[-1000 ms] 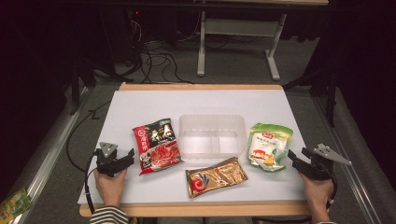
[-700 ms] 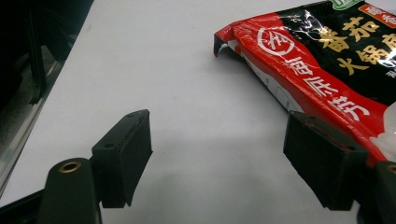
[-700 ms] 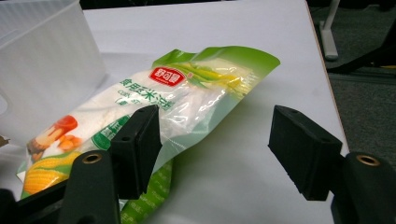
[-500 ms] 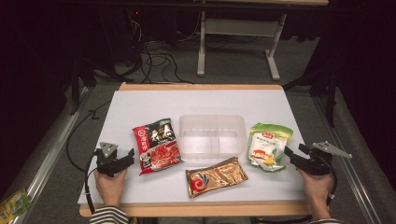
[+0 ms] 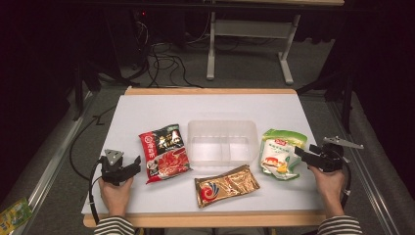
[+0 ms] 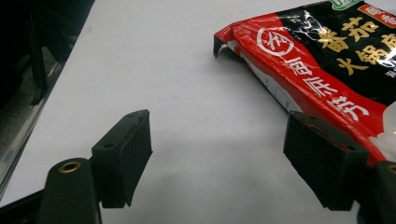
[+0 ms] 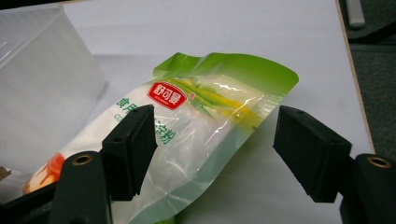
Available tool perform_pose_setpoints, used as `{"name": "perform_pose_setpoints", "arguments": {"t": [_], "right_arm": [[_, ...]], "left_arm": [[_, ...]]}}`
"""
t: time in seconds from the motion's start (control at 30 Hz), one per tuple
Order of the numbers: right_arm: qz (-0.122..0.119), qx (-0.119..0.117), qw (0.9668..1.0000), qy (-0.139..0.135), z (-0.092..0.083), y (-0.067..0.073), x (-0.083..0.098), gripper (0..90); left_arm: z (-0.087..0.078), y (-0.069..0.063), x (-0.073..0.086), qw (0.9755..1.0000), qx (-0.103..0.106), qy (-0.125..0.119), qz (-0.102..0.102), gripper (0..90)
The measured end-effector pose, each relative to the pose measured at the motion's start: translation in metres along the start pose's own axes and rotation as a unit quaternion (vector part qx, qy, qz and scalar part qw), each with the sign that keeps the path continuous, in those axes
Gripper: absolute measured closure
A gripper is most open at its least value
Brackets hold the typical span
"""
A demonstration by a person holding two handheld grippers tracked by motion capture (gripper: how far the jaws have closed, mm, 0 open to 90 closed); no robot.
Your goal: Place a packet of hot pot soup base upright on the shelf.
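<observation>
Right gripper view puts the green pouch [image 7: 205,121] in the middle of the frame, lying flat on the white bench [image 7: 233,32], its green top edge toward the upper right and its clear belly running down to the lower left. We see the right gripper [image 7: 212,154] with its fingers [image 7: 133,149] spread wide; they have just been opening, and the pouch lies between and just beyond them with neither pad pressing on it. At the left edge of that frame stands the wall of the clear plastic tray [image 7: 42,79], just beside the pouch.

From the high view we place the green pouch [image 5: 280,154] at the right of the bench [image 5: 210,105], with the right gripper [image 5: 299,155] at its right edge and the person's right hand [image 5: 329,183] behind it. The clear tray [image 5: 222,142] sits in the middle, the gold packet [image 5: 226,185] below it toward the bottom of the frame, and the red and black packet [image 5: 164,152] to its left.

We find the left gripper [image 5: 133,165] at the lower left, just beside that red and black packet, held by the left hand [image 5: 115,191]. In the left gripper view its fingers [image 6: 123,156] stand wide apart over bare bench, with the red and black packet [image 6: 327,65] at the upper right, near the right finger.
</observation>
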State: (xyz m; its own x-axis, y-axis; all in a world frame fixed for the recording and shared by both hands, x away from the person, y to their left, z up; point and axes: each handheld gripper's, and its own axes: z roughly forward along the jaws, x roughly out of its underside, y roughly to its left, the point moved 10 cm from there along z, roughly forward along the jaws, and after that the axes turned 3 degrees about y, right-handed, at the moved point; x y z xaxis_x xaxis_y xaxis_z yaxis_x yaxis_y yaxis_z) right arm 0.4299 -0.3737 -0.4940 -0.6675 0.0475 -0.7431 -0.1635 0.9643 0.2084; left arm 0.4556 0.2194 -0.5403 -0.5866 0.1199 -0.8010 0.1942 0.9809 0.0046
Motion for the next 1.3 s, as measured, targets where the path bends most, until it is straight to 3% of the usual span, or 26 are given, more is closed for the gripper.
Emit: {"name": "perform_pose_setpoints", "arguments": {"t": [0.67, 1.03, 1.3], "right_arm": [[0.021, -0.016, 0.9968, 0.076, 0.035, -0.004, -0.005, 25.3], [0.047, -0.03, 0.994, 0.095, 0.043, -0.01, -0.002, 22.1], [0.056, -0.054, 0.9915, 0.104, 0.049, -0.002, -0.001, 20.8]], "left_arm": [[0.001, -0.001, 0.0, 1.0, -0.001, 0.002, 0.009, 23.9], [0.001, -0.002, 0.0, 0.9999, -0.002, 0.002, 0.01, 23.8], [0.0, -0.002, 0.0, 0.9999, -0.001, 0.002, 0.01, 23.6]]}}
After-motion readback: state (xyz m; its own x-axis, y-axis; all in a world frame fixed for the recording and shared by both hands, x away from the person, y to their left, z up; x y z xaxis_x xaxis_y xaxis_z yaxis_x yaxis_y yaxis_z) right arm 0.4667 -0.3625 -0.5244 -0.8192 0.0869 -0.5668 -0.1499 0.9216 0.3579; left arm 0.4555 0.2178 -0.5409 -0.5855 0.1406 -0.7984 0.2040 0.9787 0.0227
